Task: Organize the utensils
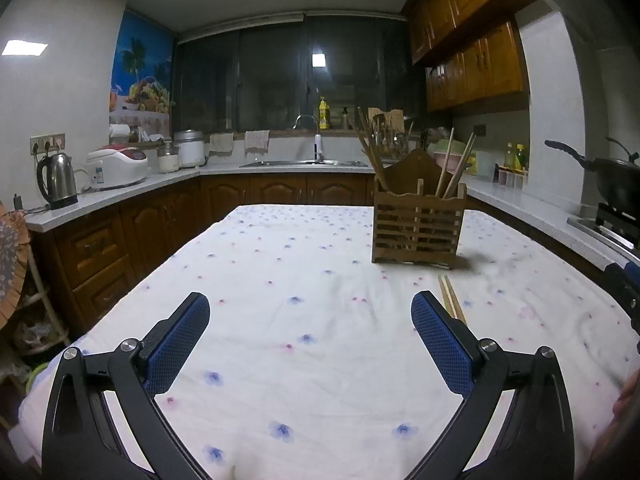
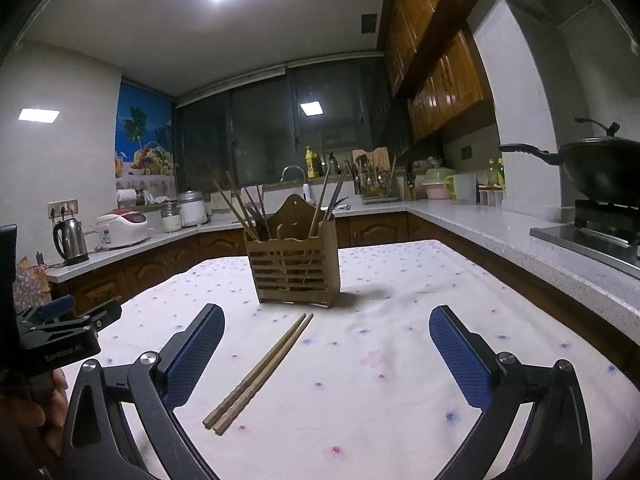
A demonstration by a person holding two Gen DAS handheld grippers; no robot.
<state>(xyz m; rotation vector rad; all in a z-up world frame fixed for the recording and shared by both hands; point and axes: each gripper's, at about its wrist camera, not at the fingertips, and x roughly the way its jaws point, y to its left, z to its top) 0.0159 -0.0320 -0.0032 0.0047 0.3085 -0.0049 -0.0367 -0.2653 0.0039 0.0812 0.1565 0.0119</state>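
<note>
One pair of chopsticks (image 2: 260,372) lies flat on the cloth-covered counter (image 2: 400,380), near side of the slatted wooden holder (image 2: 296,268) (others already stand in it). The right gripper (image 2: 326,354) hovers released, straddling the pair, presumably to lift it; the left gripper (image 1: 310,338) waits released, empty.

Left gripper (image 1: 310,320) and right gripper (image 2: 326,332) hover level, fingers spread wide.

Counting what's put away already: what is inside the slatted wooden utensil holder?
Several wooden chopsticks stand leaning in the slatted wooden utensil holder. Their lower ends are mostly hidden behind the slats, so an exact count is not possible.
</note>
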